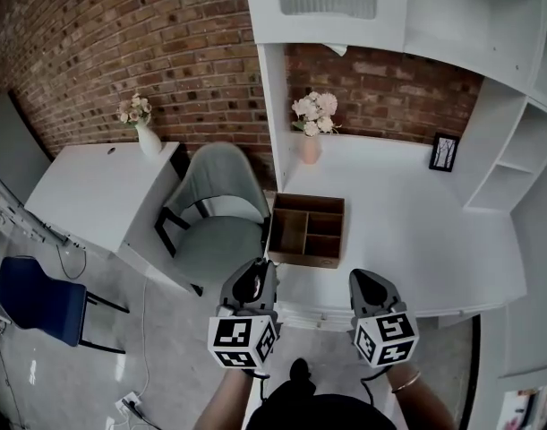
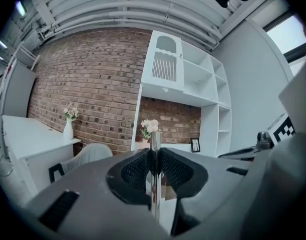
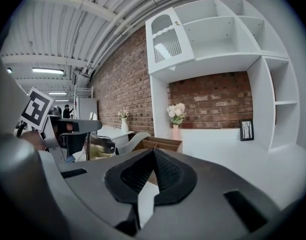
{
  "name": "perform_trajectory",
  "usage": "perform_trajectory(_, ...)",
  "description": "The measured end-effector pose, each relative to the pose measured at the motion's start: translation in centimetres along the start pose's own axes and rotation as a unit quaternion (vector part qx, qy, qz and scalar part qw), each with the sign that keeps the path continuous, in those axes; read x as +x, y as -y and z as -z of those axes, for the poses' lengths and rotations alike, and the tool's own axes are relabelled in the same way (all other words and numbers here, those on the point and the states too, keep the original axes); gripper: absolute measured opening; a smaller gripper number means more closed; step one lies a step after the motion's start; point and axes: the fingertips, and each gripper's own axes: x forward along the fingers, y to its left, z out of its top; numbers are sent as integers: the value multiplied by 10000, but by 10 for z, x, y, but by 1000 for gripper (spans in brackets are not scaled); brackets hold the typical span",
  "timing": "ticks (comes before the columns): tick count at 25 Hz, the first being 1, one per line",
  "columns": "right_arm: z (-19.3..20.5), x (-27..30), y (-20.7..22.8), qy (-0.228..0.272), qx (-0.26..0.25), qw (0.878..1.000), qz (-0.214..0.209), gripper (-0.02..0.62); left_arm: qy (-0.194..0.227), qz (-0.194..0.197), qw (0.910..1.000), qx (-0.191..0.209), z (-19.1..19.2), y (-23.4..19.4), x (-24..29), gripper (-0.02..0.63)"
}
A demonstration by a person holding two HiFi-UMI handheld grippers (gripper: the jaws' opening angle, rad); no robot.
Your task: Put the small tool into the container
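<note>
Where the floor shows at the far left of the head view, a blue chair (image 1: 38,299) stands beside a white side bench (image 1: 89,191) that carries a vase of flowers (image 1: 144,130). A grey chair (image 1: 216,218) sits between that bench and the main white bench (image 1: 416,231).

The left tool (image 1: 254,274) is held over the floor just short of the main bench's front edge. Its own view shows the jaws closed on a slim metal strip (image 2: 154,179) — shiny, upright, pinched between the ribbed pads with its top end standing above them.

Ahead of it, a wooden box (image 1: 304,260) with open compartments rests on the bench's front left corner, close to the grey chair. Nothing can be made out inside it. A pink vase of pale flowers (image 1: 311,129) stands behind it against the brick wall.

The right tool (image 1: 371,282) hovers beside the left one, apart from it — its jaws meet at the tips with nothing between them. A small framed picture (image 1: 444,151) leans at the bench's far right.
</note>
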Motion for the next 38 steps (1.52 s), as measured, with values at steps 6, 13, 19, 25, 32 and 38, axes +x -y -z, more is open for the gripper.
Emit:
perform_trajectory(6,-3,32,9,-95,56,9997,206,3,-30,144,9999,-66,-2,-20,35,78)
perform_trajectory(13,-7,54,27,-128,122,9994,298,3,-109,232,9996,-71,-5,-25,68,78)
perform_trajectory(19,-21,78,43,-88,102,9997,184,3,-63,242,9997,-74,-16,-22,94,78)
perform_trajectory(25,-30,100,56,-63,54,10000,28,3,-7,206,9998,-26,-25,-20,123,78)
perform_trajectory(32,-28,117,70,-124,103,9998,-84,3,-58,138,9999,-49,-23,-20,149,78)
perform_trajectory(38,-21,129,76,-209,124,9995,-196,3,-108,56,9999,-44,-18,-24,164,78)
